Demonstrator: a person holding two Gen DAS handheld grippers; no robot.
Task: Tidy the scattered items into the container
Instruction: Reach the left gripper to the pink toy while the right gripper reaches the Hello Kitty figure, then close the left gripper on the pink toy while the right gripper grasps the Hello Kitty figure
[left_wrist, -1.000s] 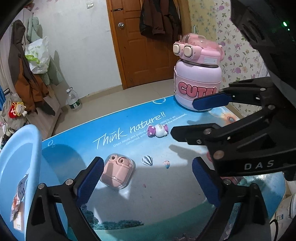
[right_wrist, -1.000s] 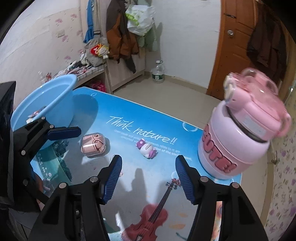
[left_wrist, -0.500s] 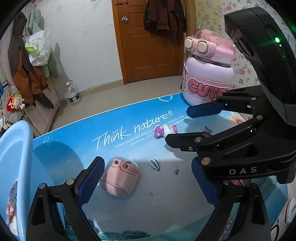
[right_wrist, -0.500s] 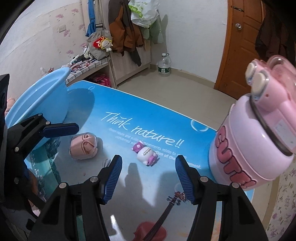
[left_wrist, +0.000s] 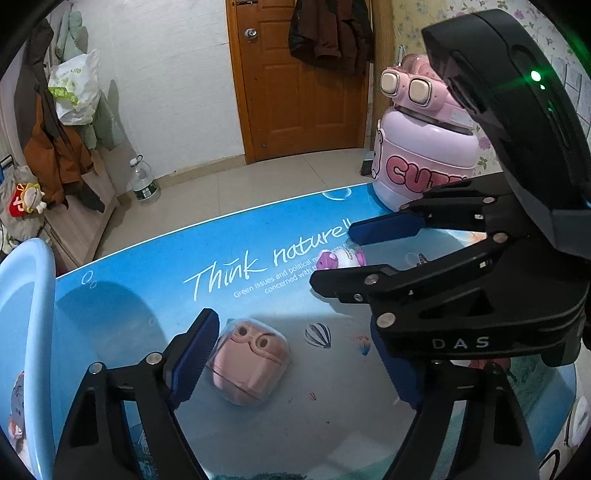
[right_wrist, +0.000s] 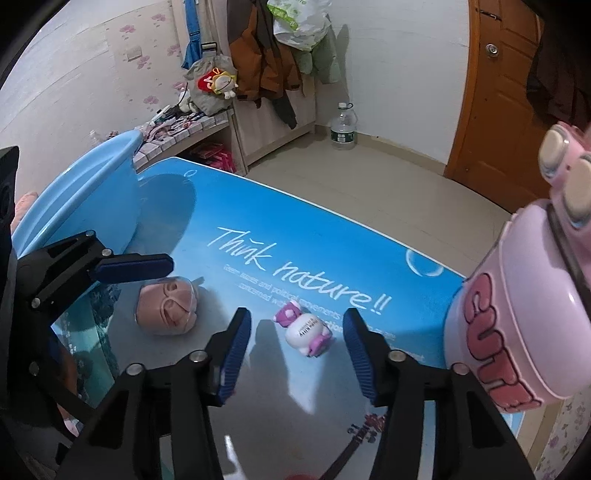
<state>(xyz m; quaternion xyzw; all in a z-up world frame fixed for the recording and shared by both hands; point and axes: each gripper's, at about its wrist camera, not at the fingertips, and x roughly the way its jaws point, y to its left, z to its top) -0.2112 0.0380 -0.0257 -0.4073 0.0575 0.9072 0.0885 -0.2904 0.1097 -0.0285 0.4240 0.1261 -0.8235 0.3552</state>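
Left wrist view first: the left gripper (left_wrist: 295, 354) is down low over the blue printed desk (left_wrist: 147, 280), and the pink earbud-style case (left_wrist: 247, 363) sits between its fingers, hard up against the left pad (left_wrist: 192, 360); the right pad is mostly hidden behind the other tool, so whether that side touches I can't tell. These fingers have just been narrowing around the case, but they look only part closed and not yet pinching. Over on the right wrist view, the right gripper (right_wrist: 295, 354) is lined up on the small white-and-purple toy figure (right_wrist: 306, 334), which lies on its side on the desk between the two blue fingers with a gap showing on each side. Those fingers have just been closing too, now at a middling width, nothing held. So both hands are in the grasp step, one item each. The big pink "CUTE" jug (right_wrist: 517, 314) stands at the far right of the desk, and the light blue basin (right_wrist: 77, 195), surely the container, waits at the left edge. Next up, by my reading: finish both squeezes squarely, since the rounded case could squirt out sideways, then lift clear and carry leftward to drop over the basin rim.
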